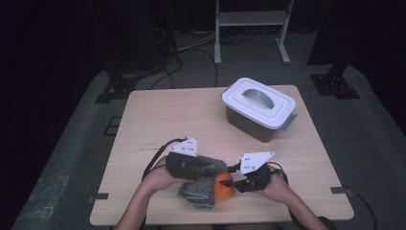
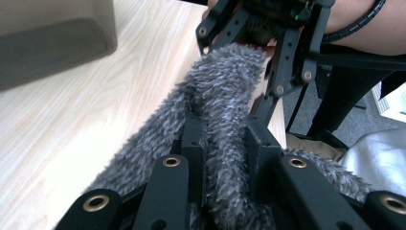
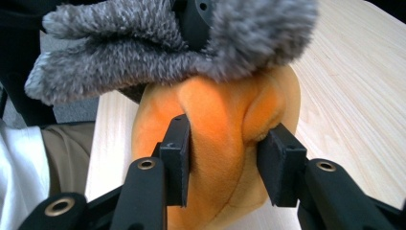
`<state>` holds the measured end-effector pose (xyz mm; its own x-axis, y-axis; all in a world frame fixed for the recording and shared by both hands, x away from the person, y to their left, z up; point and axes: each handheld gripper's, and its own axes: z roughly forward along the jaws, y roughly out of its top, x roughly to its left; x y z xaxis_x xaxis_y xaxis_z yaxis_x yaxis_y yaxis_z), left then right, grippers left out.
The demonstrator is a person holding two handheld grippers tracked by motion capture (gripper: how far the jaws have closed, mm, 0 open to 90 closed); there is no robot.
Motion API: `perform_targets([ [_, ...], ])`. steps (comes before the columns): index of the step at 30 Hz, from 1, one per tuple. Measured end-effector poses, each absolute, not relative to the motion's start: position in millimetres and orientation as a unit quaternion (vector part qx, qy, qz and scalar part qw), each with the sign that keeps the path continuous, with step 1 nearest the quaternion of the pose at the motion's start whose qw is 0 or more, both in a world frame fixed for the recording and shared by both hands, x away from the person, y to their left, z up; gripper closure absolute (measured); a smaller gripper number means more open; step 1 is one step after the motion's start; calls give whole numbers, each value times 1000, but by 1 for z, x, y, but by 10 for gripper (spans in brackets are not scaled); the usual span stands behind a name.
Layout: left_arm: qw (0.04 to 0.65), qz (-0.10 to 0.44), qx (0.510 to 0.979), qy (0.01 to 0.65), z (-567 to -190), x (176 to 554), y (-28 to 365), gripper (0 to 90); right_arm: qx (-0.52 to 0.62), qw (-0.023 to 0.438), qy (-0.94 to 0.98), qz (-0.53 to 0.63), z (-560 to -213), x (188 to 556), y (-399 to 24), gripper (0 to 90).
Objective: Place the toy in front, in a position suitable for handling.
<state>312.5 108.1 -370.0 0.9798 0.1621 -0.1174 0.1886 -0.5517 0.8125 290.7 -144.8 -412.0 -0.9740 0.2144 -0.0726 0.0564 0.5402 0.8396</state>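
Grey furry cloth (image 2: 225,120) sits pinched in the left gripper (image 2: 224,158); the right gripper (image 3: 225,163) seemingly squeezes the orange plush (image 3: 220,124) at the table's (image 1: 158,120) six o'clock edge. Pulling apart could tear either loose.

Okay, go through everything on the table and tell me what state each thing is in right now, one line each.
Left hand-held gripper: shut on the grey furry cloth.
Right hand-held gripper: jaws around a fold of the orange plush, left pad touching, right pad close.
Grey furry cloth: bunched, draped over the orange plush.
Orange plush: on the table, partly covered.
Storage box: lid on, handle flat.
Table: bearing all of these.
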Motion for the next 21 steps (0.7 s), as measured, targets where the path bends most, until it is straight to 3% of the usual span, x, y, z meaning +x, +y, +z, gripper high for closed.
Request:
perform_targets([
  [9,459,-21,878,137,-386,319,132,735,78,91,877,466,-412,296,-153,568],
  [14,462,-26,875,139,-390,317,134,735,98,64,876,469,-410,298,-151,422],
  [21,461,-34,876,135,-391,315,131,733,128,35,868,478,-413,297,-150,362],
])
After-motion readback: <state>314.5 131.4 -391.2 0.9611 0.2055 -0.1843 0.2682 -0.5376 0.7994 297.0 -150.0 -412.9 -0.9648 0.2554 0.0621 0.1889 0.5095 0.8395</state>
